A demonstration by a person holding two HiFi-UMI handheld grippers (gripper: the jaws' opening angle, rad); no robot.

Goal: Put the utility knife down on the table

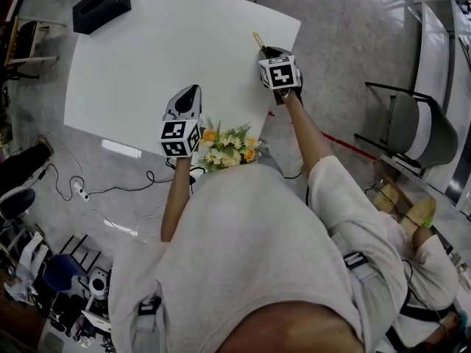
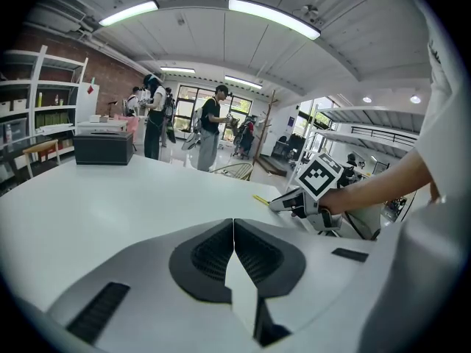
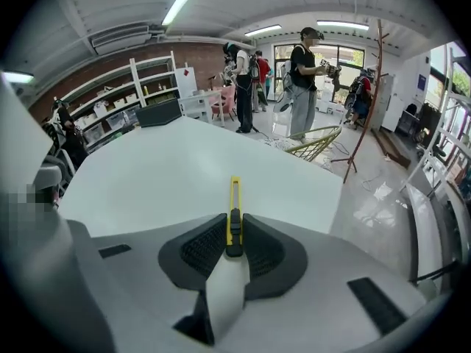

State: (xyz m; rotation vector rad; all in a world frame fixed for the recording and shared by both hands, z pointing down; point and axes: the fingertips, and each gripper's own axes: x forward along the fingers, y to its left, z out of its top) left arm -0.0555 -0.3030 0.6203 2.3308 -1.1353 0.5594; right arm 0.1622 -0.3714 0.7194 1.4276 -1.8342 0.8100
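Note:
A yellow utility knife [image 3: 235, 204] with a black slider sticks out forward from between the pads of my right gripper [image 3: 234, 235], which is shut on it. In the head view its yellow tip [image 1: 257, 39] shows past the right gripper [image 1: 274, 52], over the white table [image 1: 169, 57] near its right edge. In the left gripper view the knife [image 2: 261, 199] shows as a thin yellow line ahead of the right gripper [image 2: 283, 205]. My left gripper [image 2: 233, 245] is shut with nothing in it, low over the table's near edge [image 1: 190, 98].
A black tissue box [image 1: 101, 4] stands at the table's far left corner. A bunch of artificial flowers [image 1: 228, 147] sits at the near edge between my arms. A grey chair [image 1: 419, 131] stands on the right. People stand beyond the table.

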